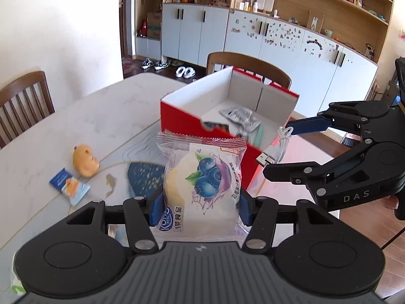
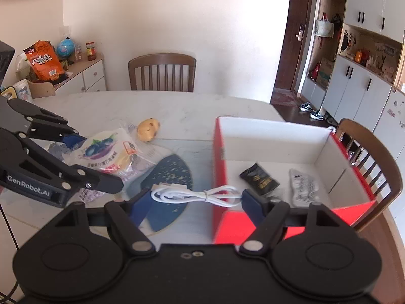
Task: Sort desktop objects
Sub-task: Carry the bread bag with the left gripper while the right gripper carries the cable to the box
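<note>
My left gripper (image 1: 200, 209) is shut on a clear packet with a blueberry cake (image 1: 202, 182), its blue pads pressing both sides, lifted above the table. From the right wrist view the same gripper (image 2: 96, 162) holds that packet (image 2: 108, 152) at the left. My right gripper (image 2: 197, 205) is shut on a coiled white USB cable (image 2: 197, 195), which spans lengthwise between the pads beside the box wall. In the left wrist view this gripper (image 1: 281, 150) and the cable (image 1: 278, 147) hang at the near right corner of the open red-and-white box (image 1: 227, 116).
Inside the box (image 2: 324, 147) lie a black sachet (image 2: 258, 179) and a silver packet (image 2: 302, 187). On the marble table (image 1: 101, 116) are a yellow toy (image 1: 84, 162), a small blue packet (image 1: 69, 186) and a dark blue fan-shaped mat (image 2: 169, 174). Wooden chairs (image 2: 162, 71) stand around.
</note>
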The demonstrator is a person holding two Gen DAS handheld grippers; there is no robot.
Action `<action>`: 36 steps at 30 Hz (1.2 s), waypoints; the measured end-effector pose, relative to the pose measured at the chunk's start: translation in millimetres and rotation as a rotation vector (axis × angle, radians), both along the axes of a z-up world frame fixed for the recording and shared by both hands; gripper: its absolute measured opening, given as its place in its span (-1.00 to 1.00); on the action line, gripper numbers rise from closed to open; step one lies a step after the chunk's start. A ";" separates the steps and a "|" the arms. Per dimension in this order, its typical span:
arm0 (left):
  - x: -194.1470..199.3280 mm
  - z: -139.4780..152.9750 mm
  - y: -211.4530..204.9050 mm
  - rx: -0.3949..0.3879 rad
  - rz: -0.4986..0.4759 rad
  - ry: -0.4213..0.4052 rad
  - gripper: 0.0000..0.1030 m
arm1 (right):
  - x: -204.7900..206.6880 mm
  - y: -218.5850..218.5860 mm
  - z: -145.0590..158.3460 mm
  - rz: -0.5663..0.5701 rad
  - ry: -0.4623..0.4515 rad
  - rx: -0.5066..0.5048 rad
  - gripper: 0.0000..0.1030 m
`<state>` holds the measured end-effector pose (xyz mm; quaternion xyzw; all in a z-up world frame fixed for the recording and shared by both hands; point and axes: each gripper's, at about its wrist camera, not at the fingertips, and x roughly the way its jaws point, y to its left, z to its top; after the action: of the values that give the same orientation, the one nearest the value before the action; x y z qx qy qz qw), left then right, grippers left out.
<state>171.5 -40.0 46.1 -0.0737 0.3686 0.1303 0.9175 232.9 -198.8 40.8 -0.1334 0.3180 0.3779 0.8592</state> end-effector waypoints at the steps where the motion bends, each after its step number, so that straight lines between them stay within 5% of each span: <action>1: 3.4 1.6 -1.4 0.001 -0.001 -0.004 0.07 | 3.5 -3.6 1.4 0.000 -0.003 0.001 0.49; 36: 198.3 -10.2 1.0 0.015 -0.043 0.058 0.08 | 151.7 -82.8 -30.3 -0.015 0.014 -0.054 0.49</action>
<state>369.8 -39.0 35.9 -0.0549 0.3957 0.1155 0.9094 384.6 -281.6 10.6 -0.1516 0.3353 0.3638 0.8557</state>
